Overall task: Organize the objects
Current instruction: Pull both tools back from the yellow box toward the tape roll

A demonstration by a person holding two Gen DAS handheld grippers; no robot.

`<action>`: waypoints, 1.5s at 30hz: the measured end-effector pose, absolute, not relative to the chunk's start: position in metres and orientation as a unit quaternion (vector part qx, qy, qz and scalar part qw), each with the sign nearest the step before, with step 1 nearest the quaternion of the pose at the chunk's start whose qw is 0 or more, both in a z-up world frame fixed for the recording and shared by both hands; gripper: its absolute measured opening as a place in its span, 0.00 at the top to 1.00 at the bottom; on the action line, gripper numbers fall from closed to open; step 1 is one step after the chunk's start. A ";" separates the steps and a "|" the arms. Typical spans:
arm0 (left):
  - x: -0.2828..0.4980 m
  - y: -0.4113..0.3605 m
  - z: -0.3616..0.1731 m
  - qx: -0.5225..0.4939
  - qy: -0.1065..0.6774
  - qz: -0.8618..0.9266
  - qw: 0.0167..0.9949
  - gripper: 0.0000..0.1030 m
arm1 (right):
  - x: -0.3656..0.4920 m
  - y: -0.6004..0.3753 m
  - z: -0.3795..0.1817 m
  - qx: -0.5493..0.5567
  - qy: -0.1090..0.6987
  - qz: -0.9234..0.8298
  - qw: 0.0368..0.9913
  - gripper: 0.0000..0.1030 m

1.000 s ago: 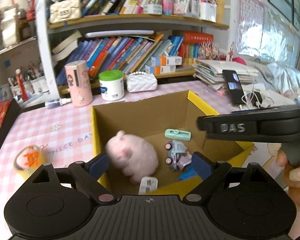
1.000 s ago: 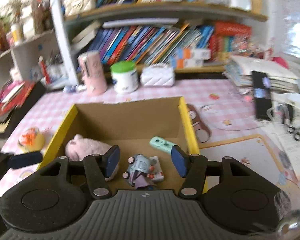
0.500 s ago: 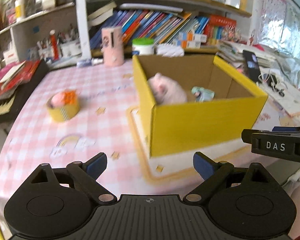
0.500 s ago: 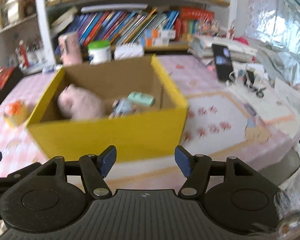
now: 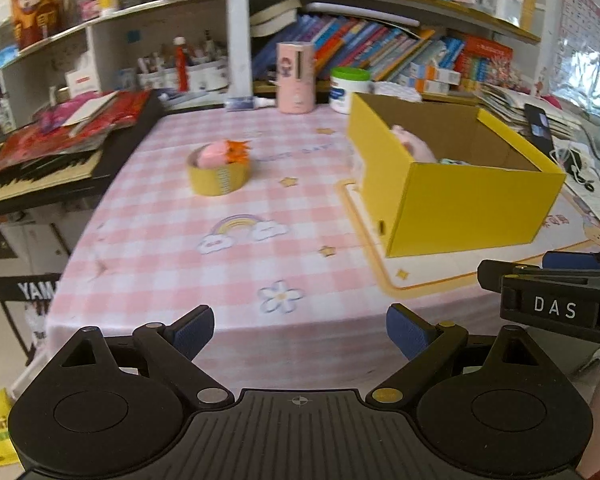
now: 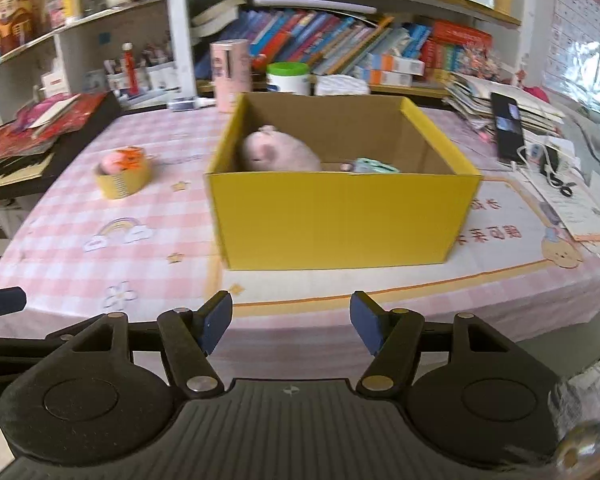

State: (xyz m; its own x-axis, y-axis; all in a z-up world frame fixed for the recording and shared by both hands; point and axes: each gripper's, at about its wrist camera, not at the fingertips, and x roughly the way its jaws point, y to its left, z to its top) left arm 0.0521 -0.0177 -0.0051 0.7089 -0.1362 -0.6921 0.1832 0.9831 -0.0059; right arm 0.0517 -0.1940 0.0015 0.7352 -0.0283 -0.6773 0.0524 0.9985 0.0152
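yellow box [image 6: 340, 220]: open-topped, upright, ahead of right gripper [image 6: 291, 322] | pink plush [image 6: 280, 152]: inside, left half | tape roll [image 6: 122, 182]: ahead-left (orange-pink toy on top)

A table [image 5: 260, 200] under a pink checked cloth [image 6: 60, 240] printed with rainbows, stars and daisies filled the middle of the room. At twelve o'clock stood white shelves [image 5: 236, 32] packed with slanted books [image 6: 320, 44], pen cups and jars. At nine o'clock a dark keyboard [image 5: 40, 176] lay under red papers [image 6: 40, 128]. At two o'clock a paper stack [image 6: 500, 108] carried a phone [image 6: 508, 128], with a calendar [image 6: 580, 12] on the wall above. Bright daylight came from three o'clock, and pale floor [image 5: 0, 320] showed at eight o'clock.
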 end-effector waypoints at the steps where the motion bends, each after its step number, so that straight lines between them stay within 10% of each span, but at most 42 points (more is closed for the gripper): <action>1: 0.050 -0.013 -0.004 0.031 0.370 -0.083 0.925 0.08 | 0.050 -0.188 0.002 0.016 0.362 -0.017 0.932 0.38; 45: 0.060 0.080 -0.012 -0.006 0.371 -0.033 0.928 0.08 | 0.058 -0.084 -0.002 -0.019 0.366 0.044 0.929 0.35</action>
State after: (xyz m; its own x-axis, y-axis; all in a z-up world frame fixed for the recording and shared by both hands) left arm 0.0603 0.0795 -0.0119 0.7229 -0.0662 -0.6878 0.0569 0.9977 -0.0362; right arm 0.0577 -0.0835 -0.0024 0.7280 0.0683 -0.6821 -0.0955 0.9954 -0.0022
